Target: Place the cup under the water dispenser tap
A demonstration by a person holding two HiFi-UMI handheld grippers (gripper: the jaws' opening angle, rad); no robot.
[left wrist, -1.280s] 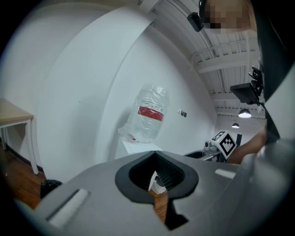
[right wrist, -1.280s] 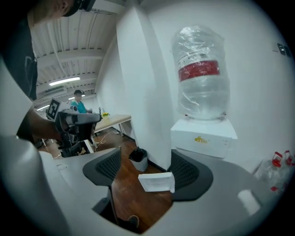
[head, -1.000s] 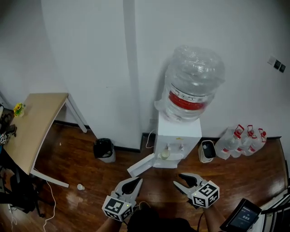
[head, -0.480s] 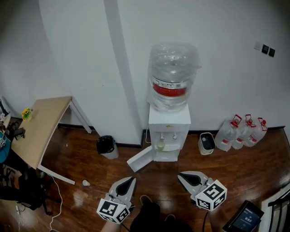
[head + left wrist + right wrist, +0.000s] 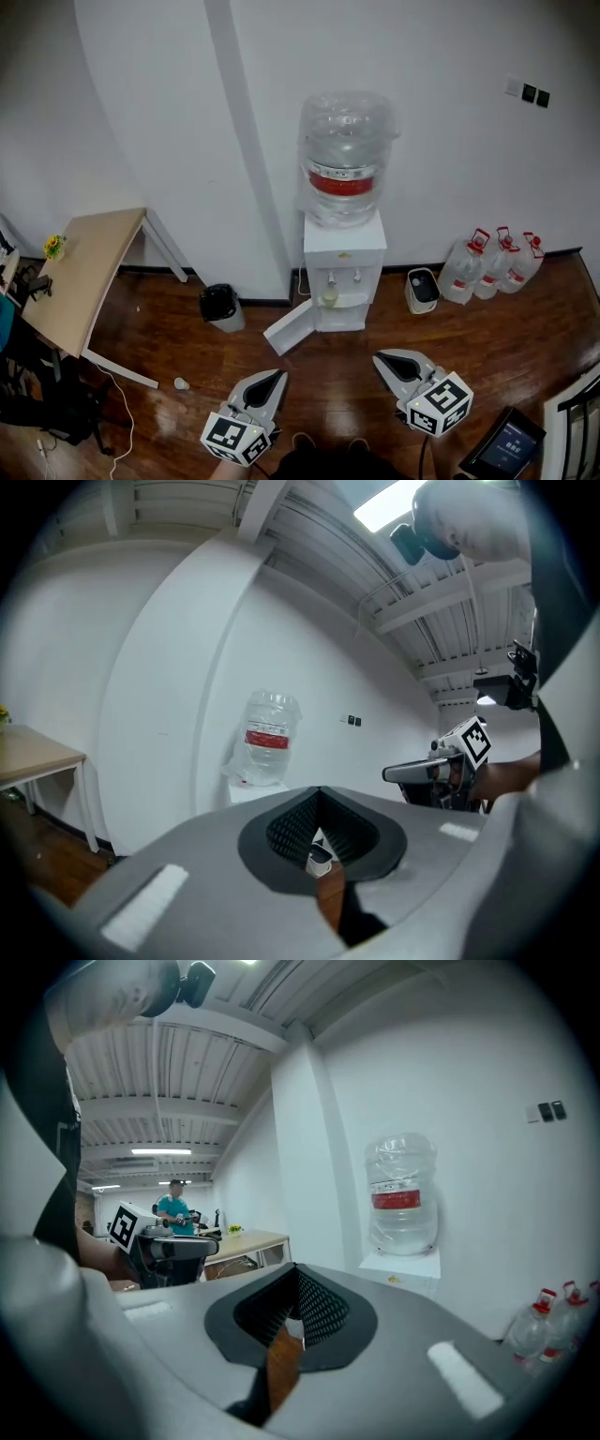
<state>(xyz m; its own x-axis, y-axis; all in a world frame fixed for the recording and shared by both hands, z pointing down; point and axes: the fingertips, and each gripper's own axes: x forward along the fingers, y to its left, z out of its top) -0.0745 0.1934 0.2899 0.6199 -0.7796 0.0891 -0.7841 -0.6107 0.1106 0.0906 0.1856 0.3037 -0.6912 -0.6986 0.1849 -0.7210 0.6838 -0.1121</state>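
White floor-standing water dispenser (image 5: 344,253) stands against the wall, carrying a clear inverted bottle with a red label (image 5: 344,155). Its white lower door (image 5: 291,335) hangs open to the dispenser's left.

Left gripper (image 5: 273,378) and right gripper (image 5: 384,357) are both well in front of the dispenser, 1 on each side of its centre line. The jaws of each are pressed together at the tips, with nothing between them.

Small pale cup (image 5: 330,298) sits in the dispenser's recess, apparently below the left of the 2 taps. It is too small to confirm that it is centred.

Judgement: placement looks done, so the step in hand is standing clear and checking.
- Keep both grippers closed and away from the dispenser's open door.
- If the cup proves off-centre, go in level with 1 gripper and nudge at the base, not the rim.
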